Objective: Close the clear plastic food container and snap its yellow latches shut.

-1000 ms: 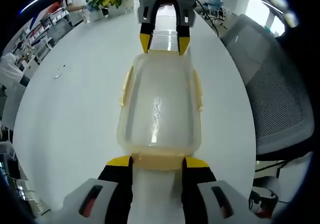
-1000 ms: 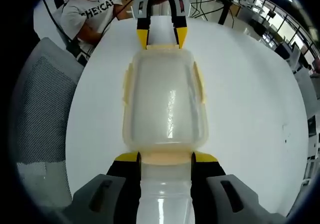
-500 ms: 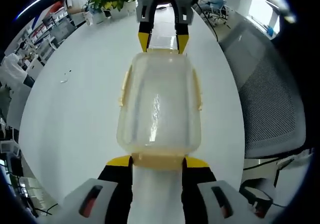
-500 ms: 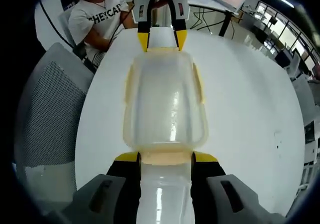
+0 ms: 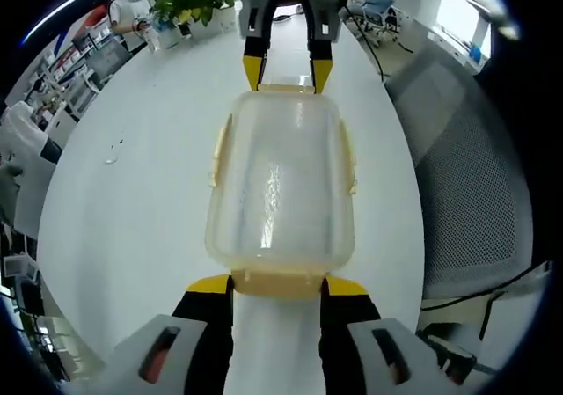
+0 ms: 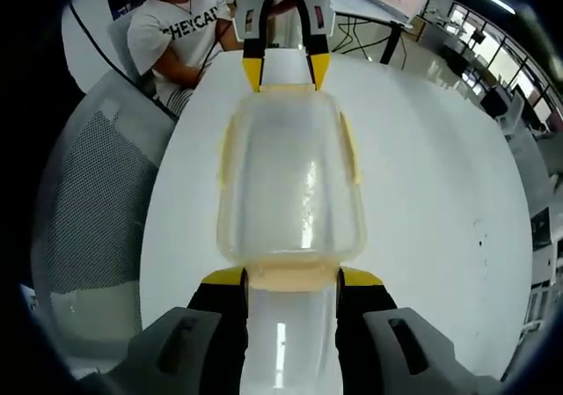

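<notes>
Container held endwise above the bench.
Each end latch is flanked by parted jaws; a mesh chair stands beside.

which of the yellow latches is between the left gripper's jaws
The short-end latch nearest the left gripper, at the bottom of its view. The opposite end latch sits by the right gripper; long-side latches are untouched.

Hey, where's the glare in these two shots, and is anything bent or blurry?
Left gripper view: a bright vertical glint on the container lid; the white table bulges from the fisheye. Right gripper view: a similar streak of glare on the lid, another on the table between the right gripper jaws; the mesh chair curves at the edge.
</notes>
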`<act>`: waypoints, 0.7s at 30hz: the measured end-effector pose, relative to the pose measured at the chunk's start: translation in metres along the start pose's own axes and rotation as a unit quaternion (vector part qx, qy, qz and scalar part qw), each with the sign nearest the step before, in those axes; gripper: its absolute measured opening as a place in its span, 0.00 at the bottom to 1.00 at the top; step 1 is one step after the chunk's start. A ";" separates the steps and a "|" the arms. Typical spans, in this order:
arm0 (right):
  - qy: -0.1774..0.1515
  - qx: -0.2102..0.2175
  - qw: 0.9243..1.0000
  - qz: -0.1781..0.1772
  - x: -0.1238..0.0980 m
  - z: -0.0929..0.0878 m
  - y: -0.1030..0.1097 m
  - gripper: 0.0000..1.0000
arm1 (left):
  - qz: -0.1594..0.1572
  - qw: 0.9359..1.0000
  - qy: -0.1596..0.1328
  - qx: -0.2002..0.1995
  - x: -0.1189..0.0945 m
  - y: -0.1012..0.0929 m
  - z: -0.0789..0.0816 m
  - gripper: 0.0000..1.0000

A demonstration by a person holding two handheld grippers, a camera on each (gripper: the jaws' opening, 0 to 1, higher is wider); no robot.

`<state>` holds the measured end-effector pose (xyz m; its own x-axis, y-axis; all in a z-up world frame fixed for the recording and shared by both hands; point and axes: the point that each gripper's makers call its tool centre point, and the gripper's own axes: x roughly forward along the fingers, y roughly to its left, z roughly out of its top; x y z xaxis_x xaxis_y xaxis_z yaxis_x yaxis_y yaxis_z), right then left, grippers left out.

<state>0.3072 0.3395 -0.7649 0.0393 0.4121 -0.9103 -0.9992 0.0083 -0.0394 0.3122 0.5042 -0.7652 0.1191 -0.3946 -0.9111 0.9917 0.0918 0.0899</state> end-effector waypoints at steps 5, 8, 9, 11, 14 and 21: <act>0.003 0.002 1.000 -0.003 -0.009 -0.016 0.000 0.35 | -0.001 1.000 -0.002 0.003 0.005 -0.001 0.017 0.33; 0.005 0.002 1.000 -0.004 -0.013 -0.023 0.001 0.35 | -0.001 1.000 -0.003 0.006 0.008 -0.002 0.025 0.33; 0.005 0.003 1.000 -0.005 -0.014 -0.027 0.001 0.35 | 0.000 1.000 -0.004 0.008 0.009 -0.002 0.029 0.33; 0.007 0.004 1.000 -0.006 -0.017 -0.032 0.001 0.35 | 0.000 1.000 -0.007 0.009 0.012 -0.002 0.034 0.33; 0.008 0.008 1.000 -0.009 -0.020 -0.042 0.001 0.35 | 0.003 1.000 -0.009 0.012 0.016 -0.002 0.044 0.33; 0.015 0.015 1.000 -0.014 -0.028 -0.067 0.002 0.35 | -0.004 1.000 -0.008 0.019 0.031 -0.004 0.065 0.33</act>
<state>0.3042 0.2671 -0.7675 0.0668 0.3844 -0.9208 -0.9975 0.0474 -0.0526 0.3154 0.4325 -0.7679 0.1120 -0.4099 -0.9052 0.9937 0.0545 0.0983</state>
